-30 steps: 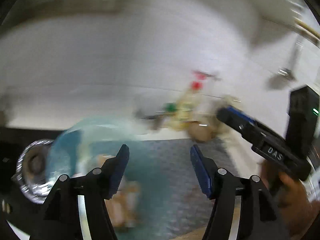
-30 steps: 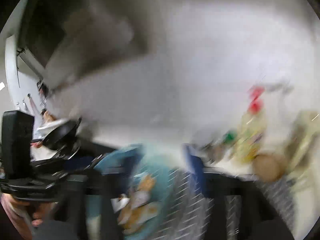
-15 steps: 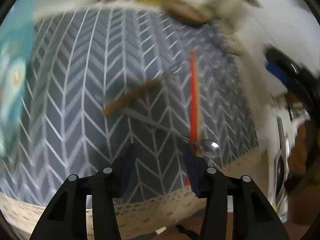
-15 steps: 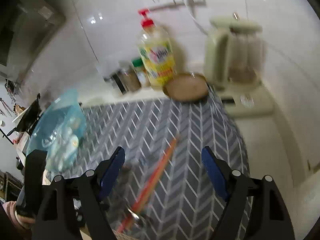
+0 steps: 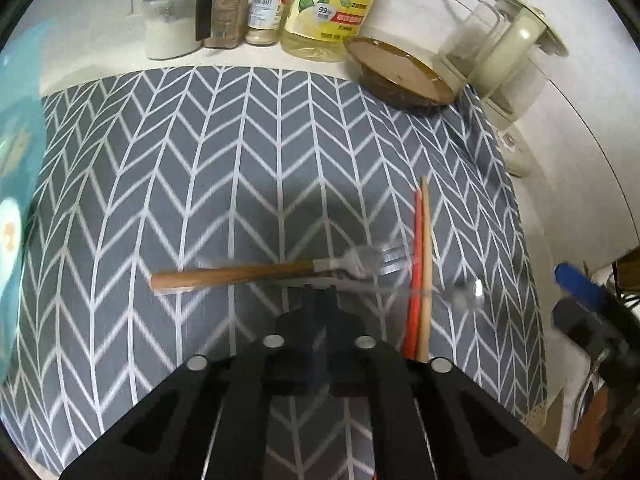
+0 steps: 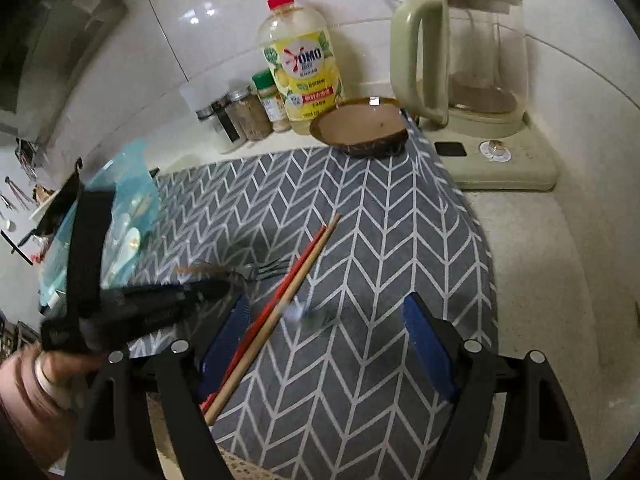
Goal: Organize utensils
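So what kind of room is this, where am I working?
Most likely a home kitchen counter: a dish soap bottle, spice jars and an electric kettle stand against a tiled wall, behind a placemat with a fork and chopsticks.

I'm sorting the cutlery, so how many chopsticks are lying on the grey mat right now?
2. The red chopstick and the wooden chopstick lie side by side on the mat's right part, by the fork's tines. More may be hidden under the left tongs.
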The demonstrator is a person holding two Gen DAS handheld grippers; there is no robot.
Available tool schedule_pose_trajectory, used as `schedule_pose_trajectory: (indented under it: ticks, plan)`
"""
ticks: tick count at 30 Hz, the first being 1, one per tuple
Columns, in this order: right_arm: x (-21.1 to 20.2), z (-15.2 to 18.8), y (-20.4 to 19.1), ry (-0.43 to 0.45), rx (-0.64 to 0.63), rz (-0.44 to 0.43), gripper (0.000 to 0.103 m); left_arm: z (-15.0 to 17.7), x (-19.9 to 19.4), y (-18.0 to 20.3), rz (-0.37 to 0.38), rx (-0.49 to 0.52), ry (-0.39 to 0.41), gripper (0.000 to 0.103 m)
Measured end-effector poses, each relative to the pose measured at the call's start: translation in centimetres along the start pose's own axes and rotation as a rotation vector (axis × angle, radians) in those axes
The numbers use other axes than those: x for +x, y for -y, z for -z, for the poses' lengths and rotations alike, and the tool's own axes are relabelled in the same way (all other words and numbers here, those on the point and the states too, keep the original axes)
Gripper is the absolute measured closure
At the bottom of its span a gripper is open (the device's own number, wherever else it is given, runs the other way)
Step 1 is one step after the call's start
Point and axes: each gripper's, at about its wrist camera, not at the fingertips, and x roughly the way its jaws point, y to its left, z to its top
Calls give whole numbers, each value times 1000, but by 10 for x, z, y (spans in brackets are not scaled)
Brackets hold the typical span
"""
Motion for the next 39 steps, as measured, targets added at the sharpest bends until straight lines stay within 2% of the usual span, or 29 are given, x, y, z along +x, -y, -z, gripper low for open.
schedule_pose_trajectory:
  ticks: [5, 7, 8, 9, 11, 12, 14, 16, 19, 23, 25, 26, 27, 28, 29, 32, 36, 39]
  plan:
    - [7, 1, 1, -6, 21, -13, 26, -12, 0, -9, 45, -64, -31, 97]
    - [6, 2, 2, -3, 20, -8, 26, -12, -10, -5, 50, -8, -3, 91]
    - [5, 3, 4, -3, 25, -5, 26, -12, -16, 2, 21, 77, 18, 78]
    - [5, 3, 6, -3, 35, -2, 26, -12, -18, 8, -17, 155, 34, 60]
    - [5, 4, 11, -7, 56, 1, 26, -12, -18, 18, -74, 297, 66, 43]
    - [5, 5, 13, -7, 63, 3, 26, -13, -17, 21, -93, 348, 77, 43]
    - [5, 7, 15, -9, 79, 4, 26, -19, -9, 23, -125, 426, 75, 43]
    - [5, 9, 15, -11, 87, 3, 26, -26, 7, 21, -135, 455, 40, 43]
    - [6, 11, 16, -19, 98, 4, 26, -31, 17, 19, -56, 444, -38, 45]
    - [6, 15, 20, -28, 120, 8, 26, -14, 14, 30, -7, 523, -139, 46]
    - [8, 17, 21, -32, 126, 16, 26, -10, 10, 28, 60, 498, -173, 66]
    - [9, 18, 21, -35, 132, 15, 26, -10, 9, 23, 107, 448, -205, 85]
    - [9, 19, 21, -36, 136, 13, 26, -10, 10, 18, 136, 395, -232, 94]
    - [10, 20, 21, -38, 137, 12, 26, -10, 11, 12, 164, 344, -247, 94]
    - [11, 21, 19, -41, 135, 12, 26, -10, 11, 8, 166, 316, -239, 95]
    - [12, 22, 16, -41, 133, 9, 26, -4, 7, 12, 128, 337, -216, 95]
    - [11, 23, 12, -40, 132, 9, 26, -4, 11, 21, 107, 300, -179, 94]
    - [10, 24, 10, -38, 129, 11, 26, -2, 16, 40, 29, 404, -168, 94]
